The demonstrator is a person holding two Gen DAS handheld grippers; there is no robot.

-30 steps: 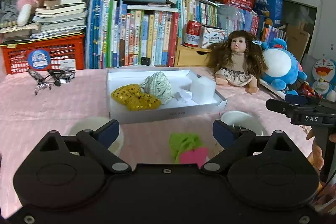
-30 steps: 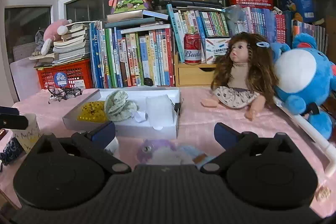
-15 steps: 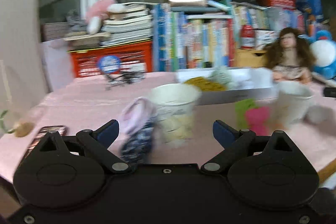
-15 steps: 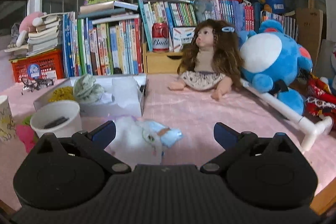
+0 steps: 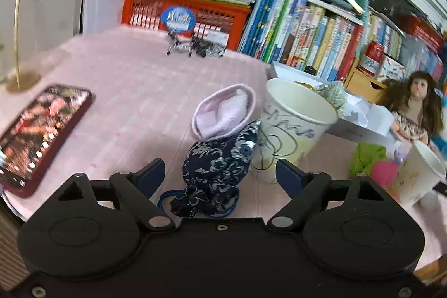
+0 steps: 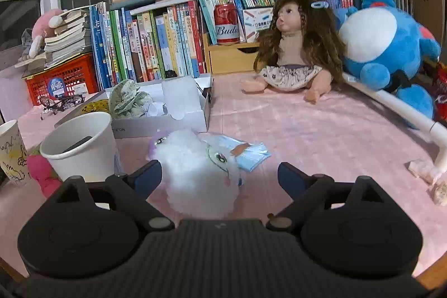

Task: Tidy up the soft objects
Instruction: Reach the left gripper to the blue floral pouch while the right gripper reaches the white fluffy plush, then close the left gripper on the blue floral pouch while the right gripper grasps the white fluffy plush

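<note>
Left gripper (image 5: 220, 172): jaws apart, just been closing, floral pouch (image 5: 218, 169) between them, long axis running near-to-far.
Right gripper (image 6: 219, 172): jaws apart, just been closing, white fluffy toy (image 6: 195, 172) between, left of centre.

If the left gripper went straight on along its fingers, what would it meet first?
Most likely the dark blue floral pouch, already lying between the open fingers of the left gripper. The pink sock lies just beyond, and the scribbled paper cup beside it.
</note>
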